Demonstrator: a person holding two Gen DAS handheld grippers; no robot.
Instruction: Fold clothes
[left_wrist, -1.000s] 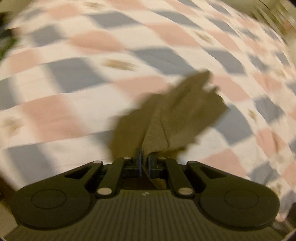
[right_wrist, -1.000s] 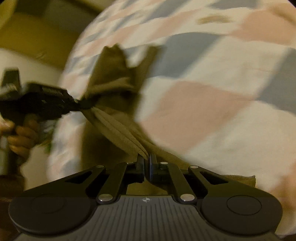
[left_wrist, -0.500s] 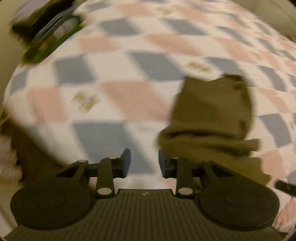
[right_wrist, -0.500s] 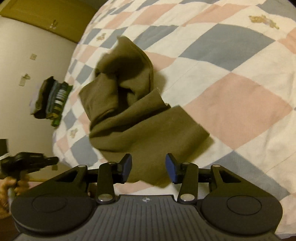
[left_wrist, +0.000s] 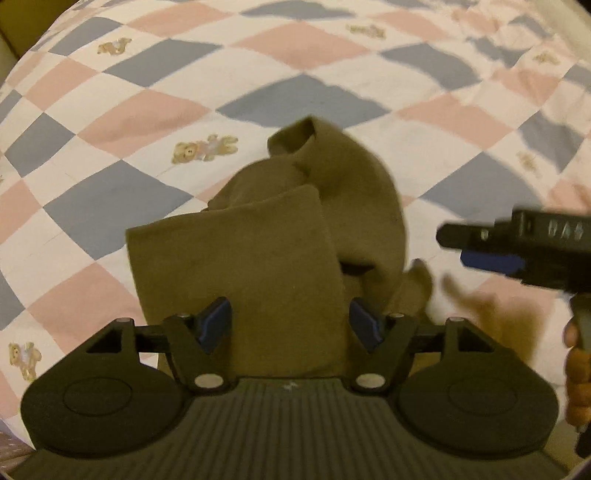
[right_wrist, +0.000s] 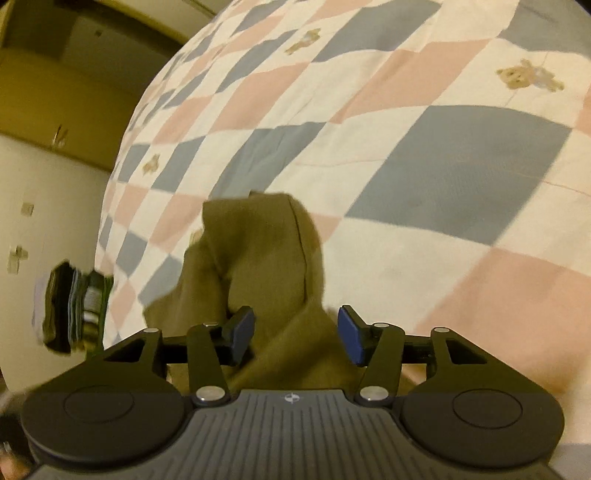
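Item 1, olive-brown garment: lies crumpled on the bed, near its front edge. One flat, roughly squared panel faces the left wrist camera; a rounded, rolled fold rises behind and to the right of it. A loose corner trails off to the right, blurred. In the right wrist view the same garment stands up in a bunched hump with a visible seam line.

Item 2, left gripper: fingers spread wide, blue pads showing, one on each side of the flat panel. The cloth sits between them but is not pinched.

Item 3, right gripper: fingers likewise spread apart, blue pads exposed, with the garment's near folds lying in the gap, unpinched. Seen from the left wrist view, this gripper enters from the right edge, just beside the trailing corner; a hand grips its handle at the frame edge.

Item 4, bed cover: quilted, checked in pink, blue-grey and white, with small teddy-bear motifs. It carries the garment and fills most of both views.

Item 5, stack of folded clothes: dark, green and pale layers, blurred, at the left of the right wrist view, beyond the bed's edge.

Item 6, wall: pale, behind the stack, with small marks whose nature cannot be told.
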